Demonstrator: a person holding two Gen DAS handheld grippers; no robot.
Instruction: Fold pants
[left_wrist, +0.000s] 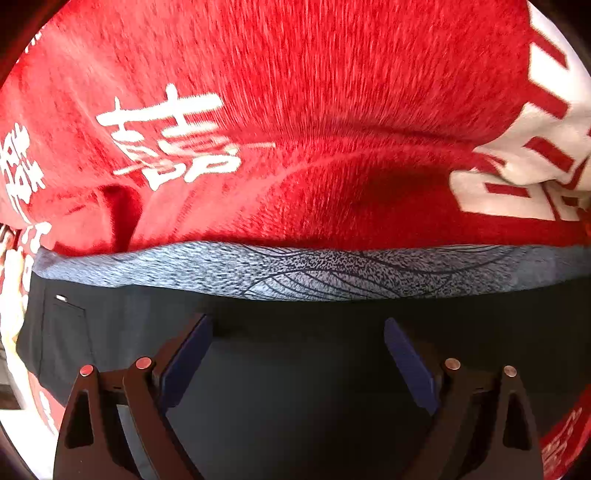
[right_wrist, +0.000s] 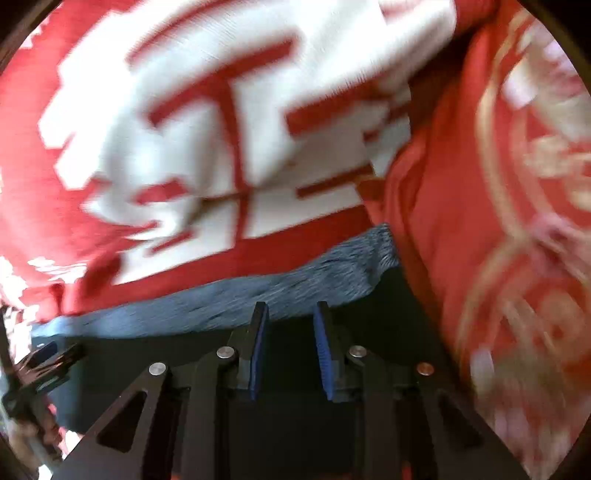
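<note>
Black pants (left_wrist: 295, 373) with a grey heathered waistband (left_wrist: 295, 271) lie flat on a red blanket. My left gripper (left_wrist: 298, 332) points down over the black cloth just below the waistband. Its jaws stand wide open with nothing between the blue pads (left_wrist: 184, 354). In the blurred right wrist view the same pants (right_wrist: 147, 358) and waistband (right_wrist: 258, 295) show, with the waistband's right end near the fingertips. My right gripper (right_wrist: 291, 314) hangs over that end with only a narrow gap between its pads, and I see no cloth pinched in that gap.
The red blanket (left_wrist: 295, 92) with large white characters (right_wrist: 221, 122) covers the surface beyond the waistband. A red cloth with a gold pattern (right_wrist: 524, 221) rises on the right. A dark blurred piece with a blue patch (right_wrist: 48, 360), perhaps the other gripper, sits at the left edge.
</note>
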